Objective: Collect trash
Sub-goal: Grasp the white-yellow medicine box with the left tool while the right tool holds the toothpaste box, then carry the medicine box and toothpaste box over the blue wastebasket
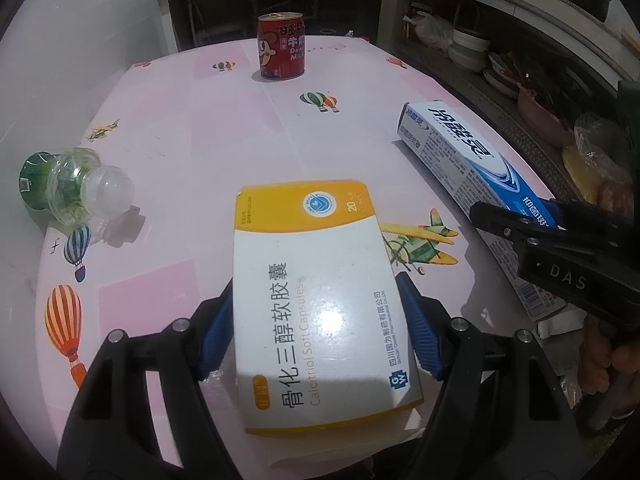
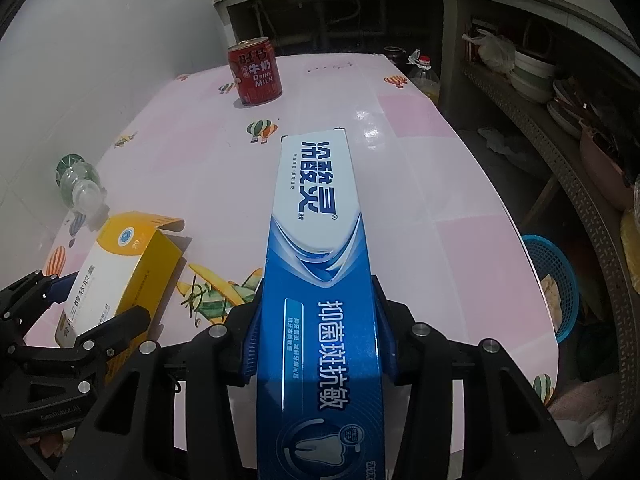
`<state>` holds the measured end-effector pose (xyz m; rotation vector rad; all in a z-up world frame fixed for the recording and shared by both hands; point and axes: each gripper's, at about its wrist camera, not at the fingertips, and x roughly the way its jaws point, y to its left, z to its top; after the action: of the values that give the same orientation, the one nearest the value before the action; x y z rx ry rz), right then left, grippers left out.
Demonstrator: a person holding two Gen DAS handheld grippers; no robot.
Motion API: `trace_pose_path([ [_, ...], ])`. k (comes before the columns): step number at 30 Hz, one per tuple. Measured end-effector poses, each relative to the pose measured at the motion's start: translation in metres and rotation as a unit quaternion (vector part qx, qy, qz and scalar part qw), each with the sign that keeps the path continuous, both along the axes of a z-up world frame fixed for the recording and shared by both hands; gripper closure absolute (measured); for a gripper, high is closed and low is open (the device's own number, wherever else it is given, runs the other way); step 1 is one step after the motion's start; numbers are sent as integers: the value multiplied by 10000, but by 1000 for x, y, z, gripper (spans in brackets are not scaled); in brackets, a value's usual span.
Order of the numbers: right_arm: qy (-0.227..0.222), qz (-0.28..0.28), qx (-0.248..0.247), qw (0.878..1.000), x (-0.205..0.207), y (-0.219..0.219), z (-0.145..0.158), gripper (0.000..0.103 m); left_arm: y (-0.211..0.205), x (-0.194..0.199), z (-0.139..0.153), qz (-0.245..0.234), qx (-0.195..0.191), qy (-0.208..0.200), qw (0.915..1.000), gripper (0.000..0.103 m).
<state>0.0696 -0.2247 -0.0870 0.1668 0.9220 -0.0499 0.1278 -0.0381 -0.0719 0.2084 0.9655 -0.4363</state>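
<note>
My left gripper (image 1: 316, 300) is shut on a yellow and white medicine box (image 1: 312, 240), its blue pads (image 1: 216, 336) pressing both long sides. From the right wrist view the medicine box (image 2: 120, 256) shows an open end flap, with the left gripper (image 2: 86, 300) around it. A long blue and white toothpaste box (image 2: 316, 184) is clamped between the pads of my right gripper (image 2: 318, 296). That toothpaste box (image 1: 460, 148) runs along the table's right side. A red milk can (image 1: 281, 46) stands at the far edge. A clear plastic bottle (image 1: 76, 184) lies at the left.
The pink table (image 1: 200, 140) has balloon and plane prints and a white wall to its left. A blue basket (image 2: 556, 280) sits on the floor past the right edge. Shelves with bowls (image 1: 468, 48) run behind and to the right. An oil bottle (image 2: 424, 76) stands beyond the far corner.
</note>
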Motion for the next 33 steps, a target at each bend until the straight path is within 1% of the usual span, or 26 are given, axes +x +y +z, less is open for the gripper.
trace_pose_path([
  [11, -70, -25, 51, 10000, -4, -2, 5, 58, 2, -3, 6, 15, -19, -98, 9999, 32],
  [26, -257, -75, 125, 9996, -20, -7, 16, 58, 0, -16, 20, -4, -14, -278, 9996, 32],
  [33, -392, -209, 374, 9983, -36, -23, 25, 58, -10, -22, 31, -130, -97, -334, 9993, 32],
])
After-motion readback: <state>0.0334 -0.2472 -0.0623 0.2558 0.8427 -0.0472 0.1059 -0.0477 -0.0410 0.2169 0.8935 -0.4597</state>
